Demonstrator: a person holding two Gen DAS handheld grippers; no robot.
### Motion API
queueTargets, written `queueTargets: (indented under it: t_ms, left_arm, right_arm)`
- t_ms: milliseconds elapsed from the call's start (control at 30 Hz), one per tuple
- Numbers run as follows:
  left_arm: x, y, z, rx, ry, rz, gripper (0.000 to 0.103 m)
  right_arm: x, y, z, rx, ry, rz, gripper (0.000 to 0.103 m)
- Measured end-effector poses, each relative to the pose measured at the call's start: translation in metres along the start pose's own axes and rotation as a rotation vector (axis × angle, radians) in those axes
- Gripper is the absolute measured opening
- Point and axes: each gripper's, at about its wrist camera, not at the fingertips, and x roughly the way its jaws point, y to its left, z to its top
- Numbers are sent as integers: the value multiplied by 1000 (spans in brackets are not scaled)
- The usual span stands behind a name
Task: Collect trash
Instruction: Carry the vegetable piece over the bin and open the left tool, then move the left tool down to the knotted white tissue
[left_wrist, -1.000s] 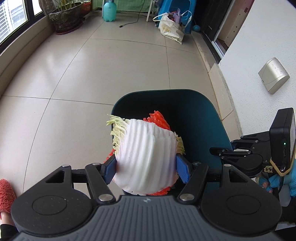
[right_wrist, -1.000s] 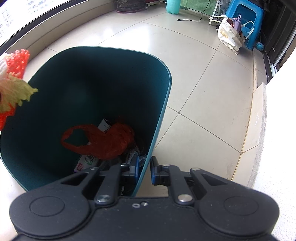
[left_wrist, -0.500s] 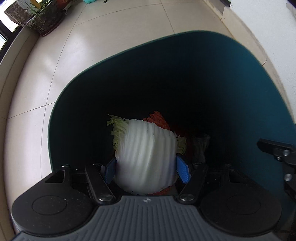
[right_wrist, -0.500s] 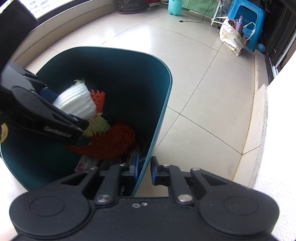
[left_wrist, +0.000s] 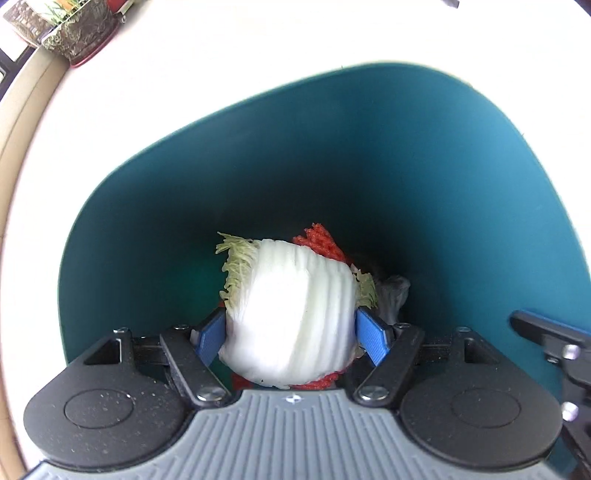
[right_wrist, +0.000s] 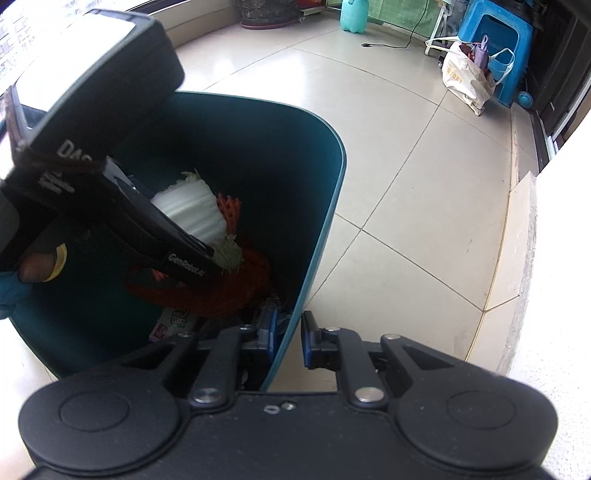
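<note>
My left gripper (left_wrist: 291, 334) is shut on a white cabbage chunk (left_wrist: 295, 314) with pale green leaf edges and a bit of red foam net (left_wrist: 321, 240) behind it. It holds the chunk inside the mouth of the teal trash bin (left_wrist: 424, 158). In the right wrist view the cabbage chunk (right_wrist: 192, 212) hangs over a red plastic bag (right_wrist: 221, 291) and wrappers in the bin. My right gripper (right_wrist: 287, 341) is shut on the rim of the bin (right_wrist: 325, 214), one finger inside and one outside.
Beige tiled floor (right_wrist: 406, 184) surrounds the bin. A white wall (right_wrist: 554, 295) stands to the right. Far back are a blue stool (right_wrist: 498, 48), a white bag (right_wrist: 465, 77), a teal bottle (right_wrist: 352, 14) and plant pots (left_wrist: 70, 33).
My left gripper has carried the cabbage chunk from above the bin's near rim down into the bin's mouth. My right gripper has stayed on the rim.
</note>
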Motion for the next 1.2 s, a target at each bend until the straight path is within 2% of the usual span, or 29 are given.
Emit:
queueTargets:
  t_ms: [67, 167, 267, 367, 667, 833, 900, 1033, 1100, 1200]
  left_arm:
    - [-9, 4, -2, 4, -20, -27, 76]
    - [-19, 6, -3, 5, -55, 0, 78]
    - [-30, 12, -7, -16, -71, -47, 78]
    - [-45, 16, -15, -7, -101, -47, 78]
    - [-114, 63, -56, -96, -258, -139, 78]
    - [-136, 92, -88, -174, -311, -106, 78]
    - [-138, 106, -98, -207, -318, -70, 78]
    - [-122, 147, -125, -313, -283, -24, 78]
    - [-108, 160, -135, -368, -247, 25, 78]
    - [-76, 180, -153, -440, -183, 41, 78]
  right_arm:
    - [0, 0, 0, 2, 2, -1, 13]
    - [0, -2, 1, 11, 5, 3, 13]
    - [1, -5, 3, 21, 9, 9, 13]
    - [1, -4, 3, 15, 11, 6, 13]
    - [3, -4, 4, 8, 14, 1, 13]
    - [3, 0, 4, 4, 16, -6, 13]
    - [2, 0, 4, 4, 16, -8, 13]
    - [2, 1, 3, 1, 19, -7, 13]
    - [2, 1, 3, 1, 19, -8, 13]
    - [2, 1, 4, 1, 20, -9, 13]
